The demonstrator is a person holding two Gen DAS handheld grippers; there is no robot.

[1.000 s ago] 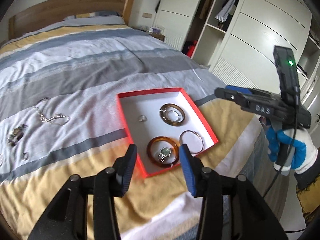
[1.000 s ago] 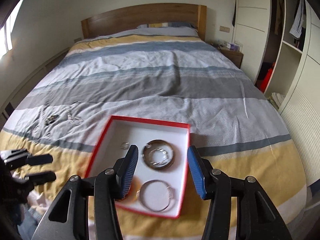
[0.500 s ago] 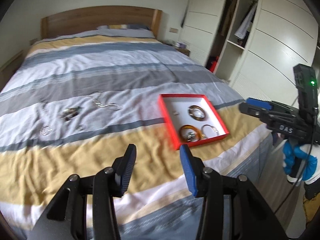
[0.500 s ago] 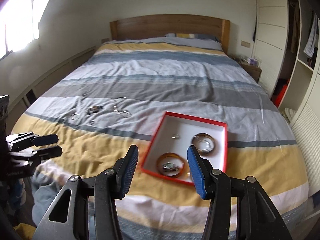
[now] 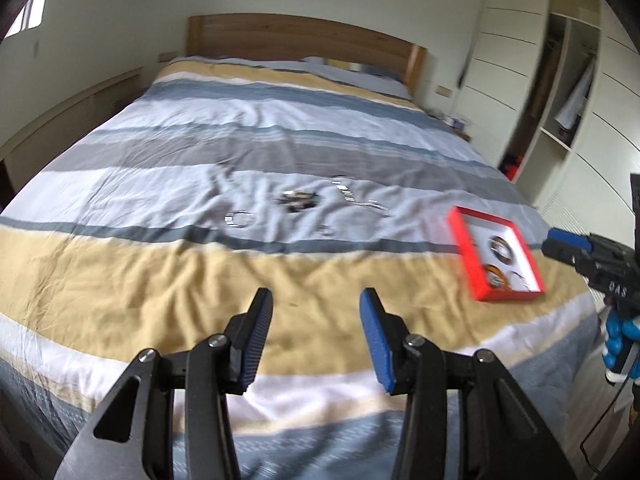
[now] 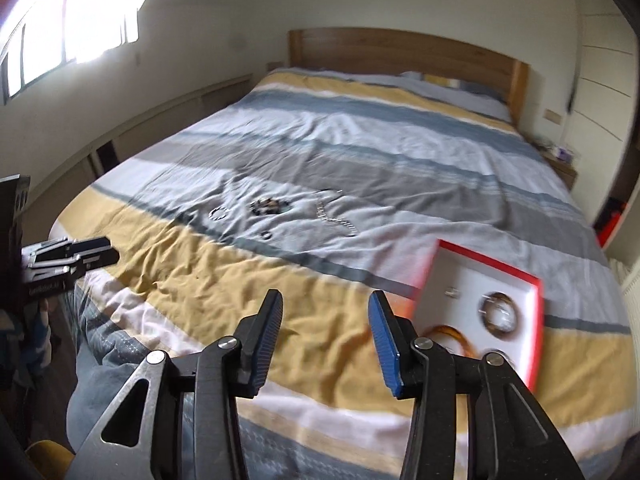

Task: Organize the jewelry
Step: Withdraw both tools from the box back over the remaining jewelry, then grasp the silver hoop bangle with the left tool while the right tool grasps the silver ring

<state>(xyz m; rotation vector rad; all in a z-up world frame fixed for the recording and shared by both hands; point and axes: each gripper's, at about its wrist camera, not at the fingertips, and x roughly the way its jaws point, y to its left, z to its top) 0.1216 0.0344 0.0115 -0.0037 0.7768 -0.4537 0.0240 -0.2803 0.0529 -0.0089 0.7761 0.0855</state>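
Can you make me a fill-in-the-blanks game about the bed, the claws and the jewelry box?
1. The jewelry box has a ____ rim.
2. Both the left claw and the right claw hold ____.
3. The loose jewelry lies on the ____.

Missing words: red; nothing; bed

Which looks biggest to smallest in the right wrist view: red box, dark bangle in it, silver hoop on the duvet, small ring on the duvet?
1. Red-rimmed white box
2. Dark bangle inside it
3. Silver hoop
4. Small ring
The bangle lies nearer the camera than the hoop, so their true order is unsure.
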